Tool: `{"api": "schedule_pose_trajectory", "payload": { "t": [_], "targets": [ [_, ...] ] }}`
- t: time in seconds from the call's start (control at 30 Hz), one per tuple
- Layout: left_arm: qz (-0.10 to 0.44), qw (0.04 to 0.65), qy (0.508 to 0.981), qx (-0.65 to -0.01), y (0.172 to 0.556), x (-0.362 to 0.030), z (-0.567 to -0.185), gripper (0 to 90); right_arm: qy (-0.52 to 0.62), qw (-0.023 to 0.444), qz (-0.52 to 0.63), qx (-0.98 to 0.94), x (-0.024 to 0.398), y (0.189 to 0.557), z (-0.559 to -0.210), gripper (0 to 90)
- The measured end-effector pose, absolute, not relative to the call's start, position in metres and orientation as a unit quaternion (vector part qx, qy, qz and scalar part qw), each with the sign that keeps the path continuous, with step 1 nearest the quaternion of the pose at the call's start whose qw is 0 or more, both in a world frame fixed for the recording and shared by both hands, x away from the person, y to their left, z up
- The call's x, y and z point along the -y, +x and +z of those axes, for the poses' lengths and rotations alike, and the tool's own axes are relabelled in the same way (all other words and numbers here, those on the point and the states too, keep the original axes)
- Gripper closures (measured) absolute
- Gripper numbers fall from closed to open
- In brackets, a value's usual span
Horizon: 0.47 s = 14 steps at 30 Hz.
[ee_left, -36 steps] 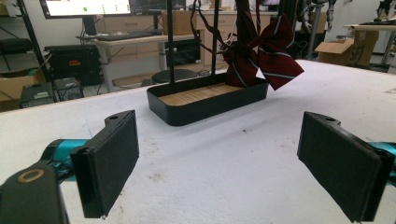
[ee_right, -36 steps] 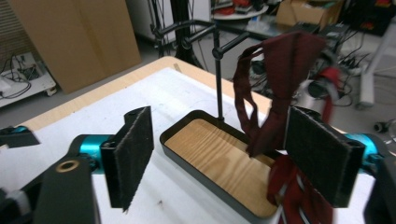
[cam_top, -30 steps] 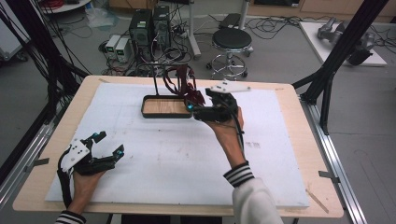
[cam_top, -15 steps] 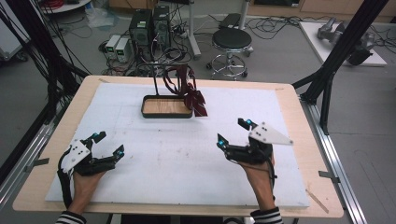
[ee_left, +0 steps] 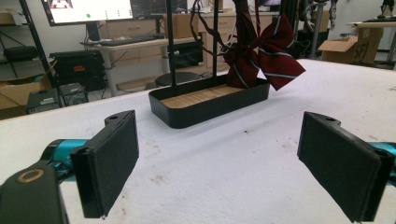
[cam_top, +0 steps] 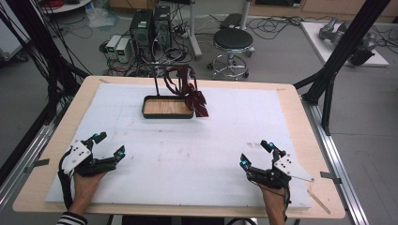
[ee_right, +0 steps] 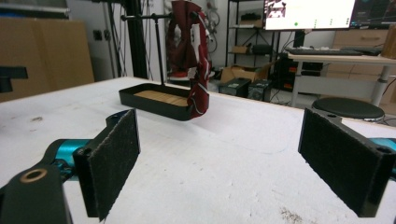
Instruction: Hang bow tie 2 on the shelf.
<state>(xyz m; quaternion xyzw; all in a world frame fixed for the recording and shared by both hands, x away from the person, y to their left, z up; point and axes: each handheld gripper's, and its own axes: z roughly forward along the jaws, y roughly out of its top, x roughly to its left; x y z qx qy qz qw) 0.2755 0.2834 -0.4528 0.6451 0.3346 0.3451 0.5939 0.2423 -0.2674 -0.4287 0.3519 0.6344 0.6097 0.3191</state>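
Both pairs of jaws stand spread wide with nothing between them. The right gripper (cam_top: 257,154) sits low near the bench's near right corner, its jaws having just opened the last bit of their way, with bare white surface showing between the two black pads in the right gripper view. The left gripper (cam_top: 109,145) rests by the near left corner, pads equally apart and empty in the left gripper view. Each hand lies on the white mat (cam_top: 234,136) with its jaws aimed toward the far side, which reads as a rest pose, both tools parked clear of the work.

The work itself stands at the far middle of the bench: a black tray (cam_top: 167,114) with a wooden floor and thin upright rods rising from it to a crossbar. A dark red striped bow tie (cam_top: 197,99) hangs from that rack, its straps draped over the crossbar, its bow falling past the tray's right end and over the rim there. Hung like that it stays off the mat and keeps its shape; I judge the hanging done.

The stretch of mat between the grippers and the tray is bare, apart from faint smudges, so either hand has a straight, unobstructed path forward. The tightest spots are the rods and the loose straps, which could snag a jaw. The bench edges lie close beside each gripper's outer side.
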Motion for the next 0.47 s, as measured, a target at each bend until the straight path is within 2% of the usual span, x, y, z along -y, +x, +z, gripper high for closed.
{"api": "schedule_pose_trajectory", "payload": {
  "t": [0.23,0.47],
  "targets": [
    [0.347,0.593,0.645,-0.334,0.275,-0.283,-0.453,13.0,0.379,0.317,0.606,-0.623,0.271,0.253,-0.452,11.8],
    [0.349,0.593,0.645,-0.332,0.275,-0.283,-0.453,12.9,0.381,0.317,0.598,-0.630,0.270,0.254,-0.453,11.8]
  ]
}}
